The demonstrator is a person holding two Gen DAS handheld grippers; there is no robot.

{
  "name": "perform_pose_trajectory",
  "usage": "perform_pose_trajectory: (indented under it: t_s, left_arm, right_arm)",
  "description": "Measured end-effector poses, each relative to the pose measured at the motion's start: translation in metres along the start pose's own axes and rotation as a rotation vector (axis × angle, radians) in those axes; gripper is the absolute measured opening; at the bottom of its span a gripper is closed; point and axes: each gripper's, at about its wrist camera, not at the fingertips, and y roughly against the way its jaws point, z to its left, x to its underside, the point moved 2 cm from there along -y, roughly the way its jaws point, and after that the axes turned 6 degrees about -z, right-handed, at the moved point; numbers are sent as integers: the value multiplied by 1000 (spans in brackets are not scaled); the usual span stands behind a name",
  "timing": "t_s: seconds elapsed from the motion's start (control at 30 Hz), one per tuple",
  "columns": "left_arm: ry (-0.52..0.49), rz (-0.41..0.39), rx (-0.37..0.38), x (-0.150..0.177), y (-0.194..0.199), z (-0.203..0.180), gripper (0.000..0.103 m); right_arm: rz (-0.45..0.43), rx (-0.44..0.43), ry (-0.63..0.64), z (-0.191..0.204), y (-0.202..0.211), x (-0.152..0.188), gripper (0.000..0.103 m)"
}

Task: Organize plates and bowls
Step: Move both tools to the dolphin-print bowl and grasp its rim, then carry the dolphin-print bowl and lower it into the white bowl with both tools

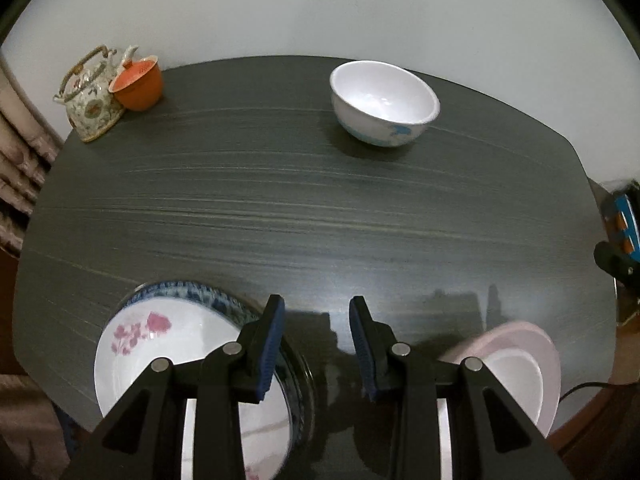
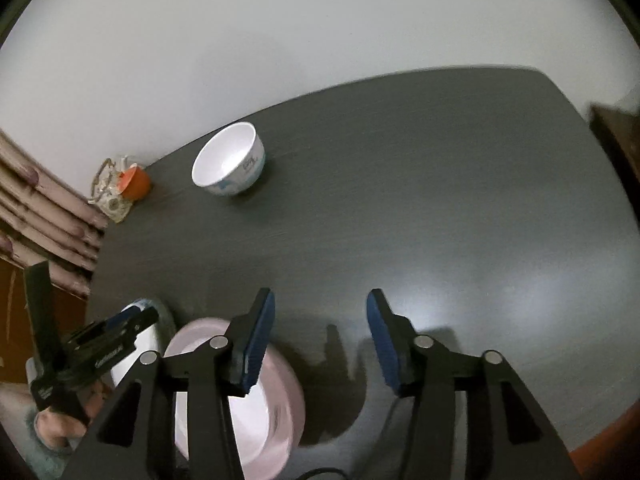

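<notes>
Over the desk: both grippers empty, plates below them, bowl far ahead.
Left gripper part open, nothing between the pads; flower plate sits on a blue-rimmed plate just left of it, pink plates just right. Right gripper jaws apart, holding nothing, pink plates under its left finger. White bowl upright, well ahead of both. Teapot and orange cup touching, far ahead-left.
</notes>
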Motion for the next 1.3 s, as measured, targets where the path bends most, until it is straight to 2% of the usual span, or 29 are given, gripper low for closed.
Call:
perform_pose_trajectory:
  t_s: [0.27, 0.43, 0.53, 0.67, 0.9, 1.07, 1.13, 1.23, 1.3]
  left_arm:
    - [81, 2, 18, -63, -28, 26, 34]
    - [157, 4, 111, -99, -48, 33, 34]
    - [204, -14, 168, -121, -60, 34, 34]
    - [249, -18, 237, -141, -79, 35, 34]
    - [288, 3, 275, -156, -107, 29, 34]
    - [262, 29, 235, -154, -121, 24, 34]
    - [257, 24, 233, -154, -123, 23, 34]
    - [246, 7, 221, -154, -124, 22, 32]
    - [232, 13, 221, -152, -123, 17, 19]
  right_arm:
    - [69, 17, 110, 19, -56, -52, 50]
    - [110, -4, 130, 31, -96, -75, 50]
    - [99, -35, 145, 38, -109, -88, 50]
    - [118, -71, 107, 43, -137, -106, 50]
    - [144, -81, 64, 44, -172, -118, 50]
    - [158, -73, 75, 50, -191, -120, 50]
    - [169, -75, 72, 52, -198, -118, 47]
    - [174, -74, 79, 52, -201, -116, 35]
    - [173, -96, 63, 53, -202, -115, 28]
